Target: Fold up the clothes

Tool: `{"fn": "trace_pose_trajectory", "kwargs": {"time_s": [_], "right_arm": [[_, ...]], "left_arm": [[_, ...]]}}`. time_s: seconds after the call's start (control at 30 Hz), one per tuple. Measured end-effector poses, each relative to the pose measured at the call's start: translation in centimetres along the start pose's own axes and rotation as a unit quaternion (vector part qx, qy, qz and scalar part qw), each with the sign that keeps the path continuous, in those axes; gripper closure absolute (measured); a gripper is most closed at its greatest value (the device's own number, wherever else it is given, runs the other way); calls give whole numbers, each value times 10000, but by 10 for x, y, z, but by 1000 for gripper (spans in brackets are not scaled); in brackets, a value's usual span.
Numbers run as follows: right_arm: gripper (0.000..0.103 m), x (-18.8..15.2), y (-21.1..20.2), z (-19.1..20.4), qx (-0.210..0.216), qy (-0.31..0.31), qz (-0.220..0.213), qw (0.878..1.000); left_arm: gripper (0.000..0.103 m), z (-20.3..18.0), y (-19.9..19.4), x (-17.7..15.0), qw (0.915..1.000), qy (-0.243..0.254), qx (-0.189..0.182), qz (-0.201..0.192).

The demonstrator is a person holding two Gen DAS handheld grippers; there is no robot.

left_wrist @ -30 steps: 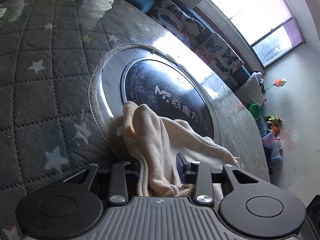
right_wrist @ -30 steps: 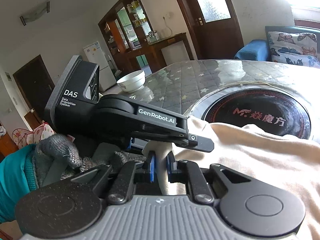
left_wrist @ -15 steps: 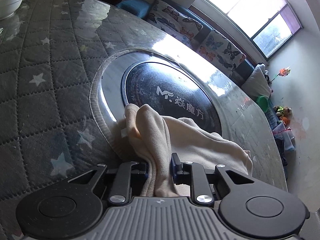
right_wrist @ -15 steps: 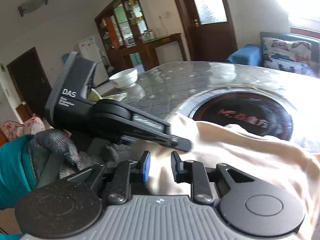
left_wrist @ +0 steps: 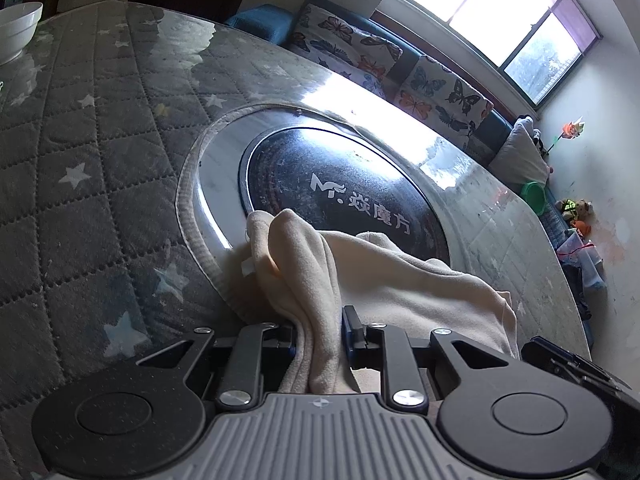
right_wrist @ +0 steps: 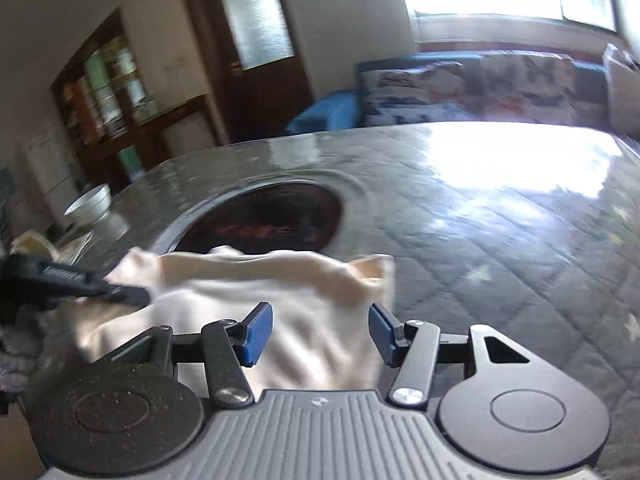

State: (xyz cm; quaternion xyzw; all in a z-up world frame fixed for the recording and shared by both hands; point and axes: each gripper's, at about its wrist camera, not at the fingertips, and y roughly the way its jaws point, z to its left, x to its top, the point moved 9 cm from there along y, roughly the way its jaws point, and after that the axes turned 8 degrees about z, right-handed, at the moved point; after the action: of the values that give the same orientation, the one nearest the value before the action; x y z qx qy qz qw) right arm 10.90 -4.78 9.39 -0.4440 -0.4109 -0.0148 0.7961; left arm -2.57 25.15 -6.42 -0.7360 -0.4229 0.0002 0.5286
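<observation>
A cream garment (left_wrist: pixel 384 276) lies bunched on the round table, partly over the black cooktop disc (left_wrist: pixel 340 196). My left gripper (left_wrist: pixel 320 338) is shut on a thick fold of this garment, which rises between its pads. In the blurred right wrist view the same cream garment (right_wrist: pixel 280 292) lies spread ahead of my right gripper (right_wrist: pixel 318 332). Its jaws are opening, the blue pads (right_wrist: pixel 256 334) stand wide apart and press on nothing, with cloth lying beneath the gap. The left gripper's finger (right_wrist: pixel 72 284) shows at the left edge, touching the cloth.
The table wears a grey quilted star-print cover (left_wrist: pixel 80 152) under glass. A white bowl (left_wrist: pixel 18 28) stands at its far edge, also the bowl (right_wrist: pixel 90 204) in the right view. A butterfly-print sofa (left_wrist: pixel 400 68) runs beneath the window. Toys and a green tub (left_wrist: pixel 534 196) lie on the floor.
My right gripper let go of the cloth, opened wide and swung right along the table. My left gripper closed tighter on the fold and stayed in place.
</observation>
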Motion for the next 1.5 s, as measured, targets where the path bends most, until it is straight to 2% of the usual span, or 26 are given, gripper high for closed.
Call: {"fn": "trace_pose_trajectory", "kwargs": {"time_s": [0.23,0.3,0.37,0.43,0.47,0.63,0.8,1.03,1.07,1.17,1.23,1.4,1.47,1.5], "right_arm": [[49,8,29,-27,99,331,70,9994],[54,11,34,-28,175,369,56,9992],[76,12,37,-27,268,377,85,9989],[89,11,39,-25,351,399,93,9985],[90,12,36,-24,376,426,55,9984],[93,17,15,-21,461,486,-225,9975],[93,24,-14,-25,400,485,-578,9963],[95,35,-62,-55,-40,507,-1013,9936],[101,36,-71,-62,-113,534,-1091,9925],[101,38,-86,-81,-235,649,-1063,9919],[98,33,-89,-104,-474,864,-1000,9901],[90,7,-73,-126,-419,1066,-649,9913],[68,1,-64,-128,-350,1089,-557,9919],[66,-1,-60,-128,-328,1094,-522,9921]], "left_arm": [[80,0,1,1,10000,-22,50,6],[80,-1,1,2,10000,-4,80,4],[81,-2,2,2,9999,45,129,-4],[81,-3,2,2,9998,90,193,-5],[83,-4,2,2,9997,113,223,-9],[87,-17,-5,6,9992,281,251,-115],[88,-47,-9,10,9980,599,129,-164],[88,-109,6,14,9934,1135,-101,-137],[88,-119,9,15,9925,1205,-142,-132],[88,-144,20,18,9898,1406,-196,-122],[88,-152,27,19,9886,1492,-141,-103],[88,-144,37,19,9893,1460,2,-41],[88,-137,39,20,9903,1385,55,-7],[88,-134,40,19,9907,1362,77,7]]}}
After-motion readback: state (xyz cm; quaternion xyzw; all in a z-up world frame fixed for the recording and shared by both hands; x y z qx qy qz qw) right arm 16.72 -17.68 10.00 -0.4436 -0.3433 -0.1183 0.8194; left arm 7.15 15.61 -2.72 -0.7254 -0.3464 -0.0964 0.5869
